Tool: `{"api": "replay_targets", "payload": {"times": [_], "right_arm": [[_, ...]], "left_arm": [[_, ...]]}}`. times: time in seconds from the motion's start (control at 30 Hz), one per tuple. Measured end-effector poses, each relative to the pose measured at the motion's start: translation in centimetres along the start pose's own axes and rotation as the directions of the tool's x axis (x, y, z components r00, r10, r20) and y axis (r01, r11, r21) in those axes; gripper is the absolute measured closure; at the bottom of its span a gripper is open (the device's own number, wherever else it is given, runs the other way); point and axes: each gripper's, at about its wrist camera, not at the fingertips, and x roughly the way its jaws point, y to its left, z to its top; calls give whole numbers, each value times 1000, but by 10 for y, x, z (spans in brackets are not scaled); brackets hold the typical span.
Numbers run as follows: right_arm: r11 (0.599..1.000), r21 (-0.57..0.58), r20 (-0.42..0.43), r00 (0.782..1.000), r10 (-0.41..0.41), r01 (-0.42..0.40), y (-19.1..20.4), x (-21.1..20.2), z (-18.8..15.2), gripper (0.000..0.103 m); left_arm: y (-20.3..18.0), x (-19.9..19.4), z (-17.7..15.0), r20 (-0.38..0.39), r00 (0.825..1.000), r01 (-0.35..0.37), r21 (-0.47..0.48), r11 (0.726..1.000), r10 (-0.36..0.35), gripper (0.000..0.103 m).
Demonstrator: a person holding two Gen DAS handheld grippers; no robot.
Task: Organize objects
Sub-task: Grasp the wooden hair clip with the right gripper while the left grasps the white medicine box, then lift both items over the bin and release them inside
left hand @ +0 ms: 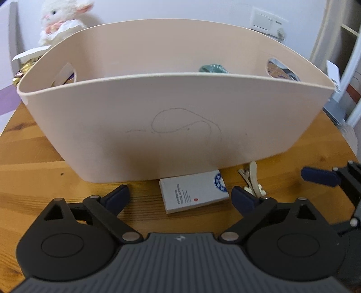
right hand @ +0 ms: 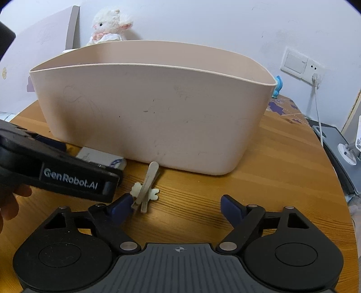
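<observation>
Where basket (left hand: 171, 126) hides its contents, both tools spread, left tool (left hand: 180, 195), right tool (right hand: 176, 205).

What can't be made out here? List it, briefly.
- Bin contents: left view shows only a greenish thing; the near wall hides the rest.
- Box: right view, mostly hidden by the left claw.
- Box small print: too small.
- Toy: left view, blurred.
</observation>
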Motion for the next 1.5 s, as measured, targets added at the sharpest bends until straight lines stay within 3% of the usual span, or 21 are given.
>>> {"api": "replay_targets", "payload": {"times": [0.17,0.23,0.37,0.5,0.57,0.77,0.97,1.17,1.5], "right_arm": [[1000,13,15,1000,8,-8,1,0,0,33],[1000,14,18,1000,15,-15,2,0,1,45],[999,13,13,999,39,-39,5,-3,2,80],[1000,-11,12,1000,24,-24,10,-8,-1,83],[1000,-3,11,1000,26,-26,9,-12,-1,90],[999,30,4,1000,31,-31,1,-26,-8,90],[998,48,53,998,30,-32,-3,-56,-10,90],[999,46,144,989,23,-29,-7,-99,-2,90],[1000,28,303,953,4,-13,-15,-148,33,90]], "left_arm": [[-1,-1,-6,15,998,-67,9,998,67,15],[3,-5,-6,21,997,-77,-2,997,77,24],[13,-10,-5,22,996,-83,-11,996,83,40],[14,-11,-8,24,997,-70,-10,998,70,41],[13,-13,-10,26,997,-68,-12,998,69,42],[17,-22,-19,26,999,-31,-37,999,32,42],[22,-33,-23,38,999,-28,-47,999,30,42],[24,-63,-23,97,995,-30,-29,999,33,42],[28,-115,-7,223,974,-41,0,999,40,42]]}}
